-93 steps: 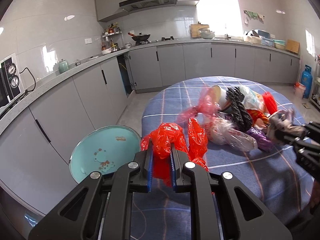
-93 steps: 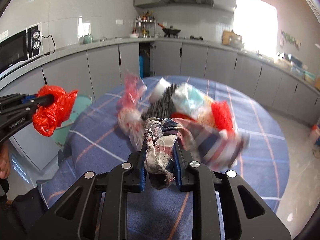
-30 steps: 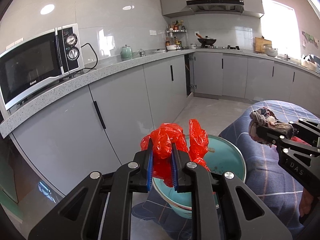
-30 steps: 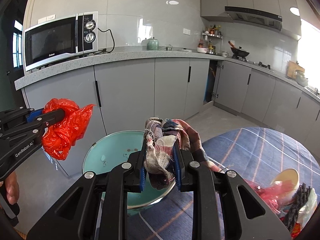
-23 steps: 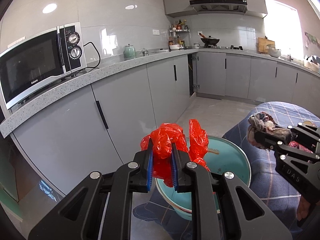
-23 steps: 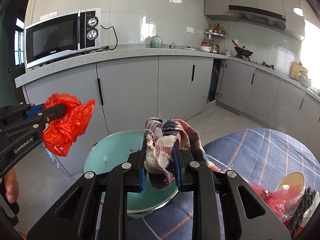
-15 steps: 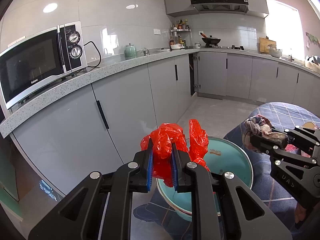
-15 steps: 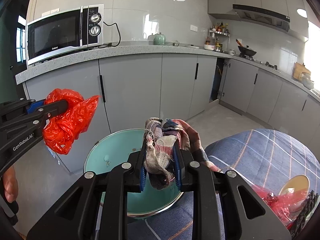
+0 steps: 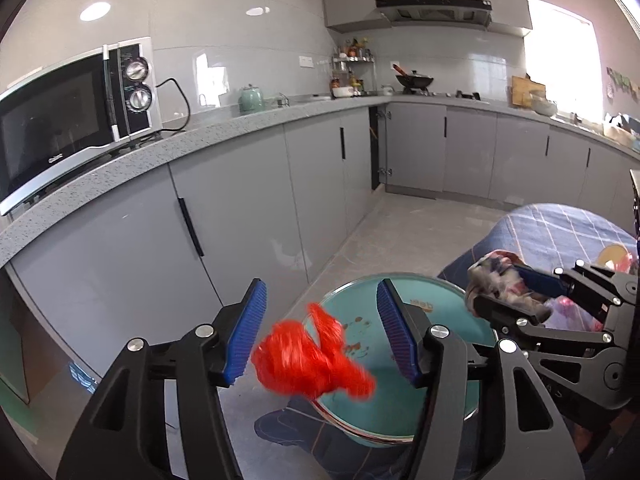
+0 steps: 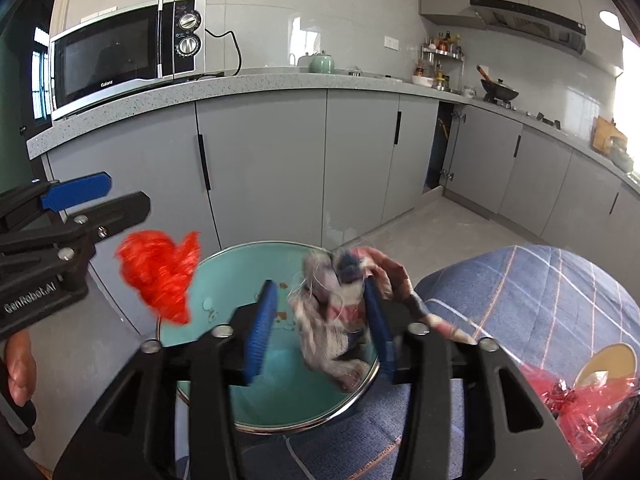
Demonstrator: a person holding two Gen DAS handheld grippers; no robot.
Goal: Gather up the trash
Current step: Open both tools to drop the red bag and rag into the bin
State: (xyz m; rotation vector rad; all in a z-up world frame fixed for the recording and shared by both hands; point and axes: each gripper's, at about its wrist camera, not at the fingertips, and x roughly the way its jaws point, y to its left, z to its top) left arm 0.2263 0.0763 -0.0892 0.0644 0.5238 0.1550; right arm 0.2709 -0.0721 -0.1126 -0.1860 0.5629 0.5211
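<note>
Tongs are seen parted on both sides, each pair having just been opening. Between the blue pads of the left tongs [image 9: 320,332] a crumpled red plastic bag [image 9: 312,364] is caught blurred, touched by neither pad, so it is judged to be released and falling. From the right wrist view the same red bag is seen just below and beside the left tongs, by the left rim of a teal basin [image 10: 240,392].

In the right tongs [image 10: 320,332] a checked rag [image 10: 336,312] is seen between the pads; it lies against the right-hand pad, a clear gap is left to the other, and it is blurred, so it is judged to be slipping out, not gripped. Its long axis runs roughly top to bottom, with 1 loose end draped off to the right.

The deciding relation: the basin lies directly beneath and slightly ahead of both tongs, its open mouth up, at the edge of the tabletop under a blue checked cloth [image 10: 540,300]. The rag hangs over the basin's middle; the bag is nearer its rim, so a miss is possible there.

More trash [image 10: 576,396] is left on the cloth at the far right, nearer the right hand.

Readable writing: "GenRobot.AI" on the left tongs' body, "Galanz" on the microwave [image 10: 124,56]. Red print on the basin's inner wall cannot be made out.
</note>
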